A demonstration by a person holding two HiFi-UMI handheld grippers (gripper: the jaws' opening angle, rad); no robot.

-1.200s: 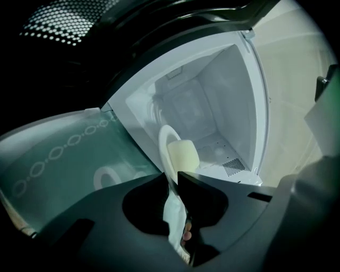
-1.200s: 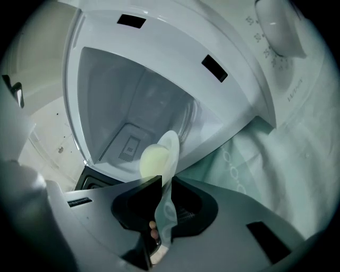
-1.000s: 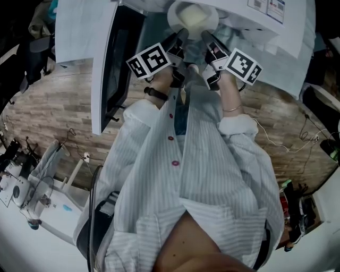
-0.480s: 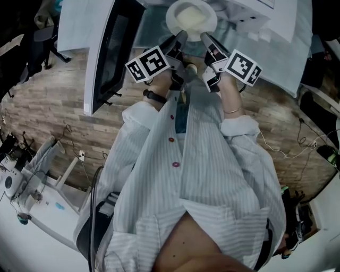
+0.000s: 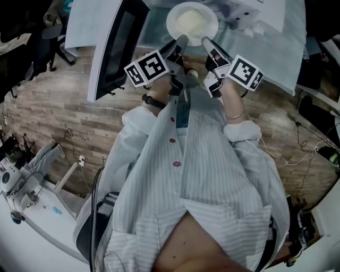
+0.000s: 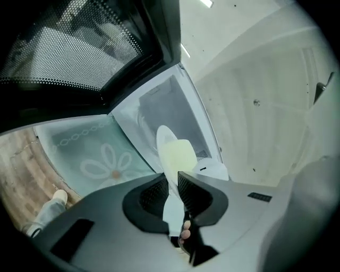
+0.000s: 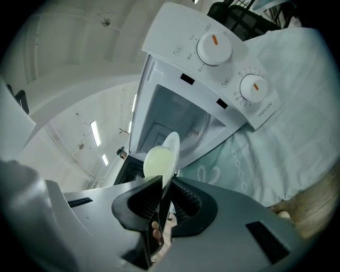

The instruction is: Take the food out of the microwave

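Observation:
A white plate (image 5: 192,22) with a pale yellow food (image 5: 191,20) on it hangs in front of the open microwave (image 5: 249,9). My left gripper (image 5: 181,40) is shut on the plate's near-left rim and my right gripper (image 5: 204,40) on its near-right rim. In the left gripper view the plate (image 6: 163,139) stands edge-on between the pads of the left gripper (image 6: 173,187), with the food (image 6: 178,158) on it. In the right gripper view the plate (image 7: 172,146) and food (image 7: 157,161) rise from the closed right gripper (image 7: 162,192), in front of the microwave (image 7: 212,69).
The microwave door (image 5: 115,49) stands swung open at the left. A pale green flowered cloth (image 5: 276,53) covers the table under the microwave. Wooden floor (image 5: 64,122) lies below. The microwave's two dials (image 7: 213,48) sit on its right panel.
Both grippers have drawn the plate out of the microwave's mouth toward me; the whole plate now shows in front of the cavity. The grips have not changed.

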